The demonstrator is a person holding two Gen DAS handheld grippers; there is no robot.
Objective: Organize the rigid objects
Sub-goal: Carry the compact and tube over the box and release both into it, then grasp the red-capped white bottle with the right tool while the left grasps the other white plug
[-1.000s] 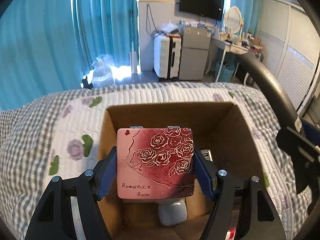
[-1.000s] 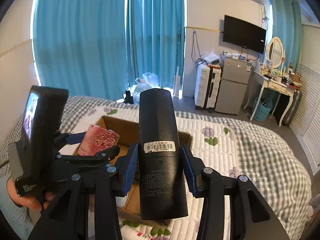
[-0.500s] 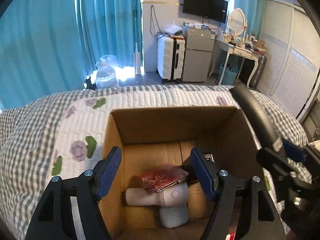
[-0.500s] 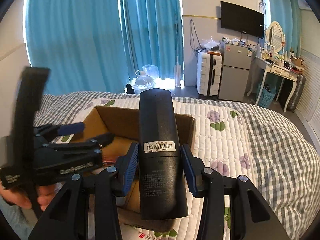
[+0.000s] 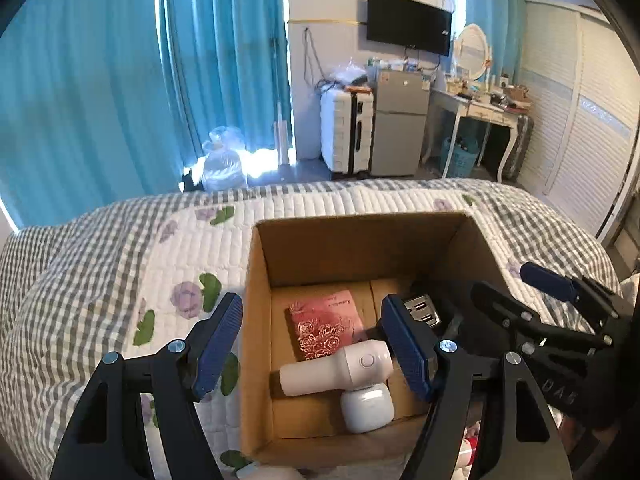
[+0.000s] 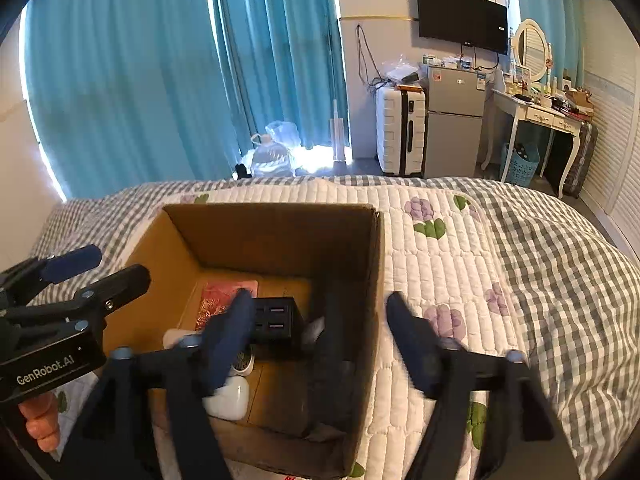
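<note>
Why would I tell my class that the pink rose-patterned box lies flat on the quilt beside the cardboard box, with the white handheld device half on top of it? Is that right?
Not quite. The pink rose-patterned box lies flat on the floor inside the cardboard box, not on the quilt beside it. The white handheld device does overlap its near edge. The left wrist view shows this.

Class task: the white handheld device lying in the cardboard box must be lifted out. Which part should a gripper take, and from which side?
Grip the white device's straight barrel from above, jaws across its width: it lies flat, and the cardboard box walls block sideways approaches.
</note>
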